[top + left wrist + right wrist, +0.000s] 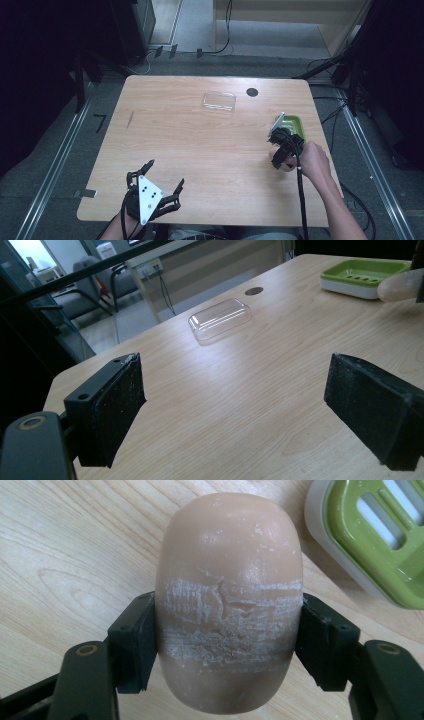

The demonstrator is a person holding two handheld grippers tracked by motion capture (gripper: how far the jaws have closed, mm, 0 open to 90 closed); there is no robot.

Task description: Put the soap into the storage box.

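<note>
A tan oval bar of soap (230, 595), scuffed white across its middle, is clamped between the two black pads of my right gripper (227, 635). In the high view that gripper (284, 150) hovers at the table's right side, just in front of a green soap dish (291, 124) on a white base. The dish (380, 535) lies at the upper right of the right gripper view, close to the soap. My left gripper (165, 180) rests near the table's front left edge, its jaws wide apart with nothing between them. The soap's tip (400, 286) and the dish (362, 275) appear far right in the left gripper view.
A clear plastic lid (219, 101) lies upside-up near the table's far middle, also seen as a clear lid (220, 319) in the left gripper view. A round dark cable hole (252, 92) sits beside it. Rails and cables run along the floor around the wooden table (200, 150).
</note>
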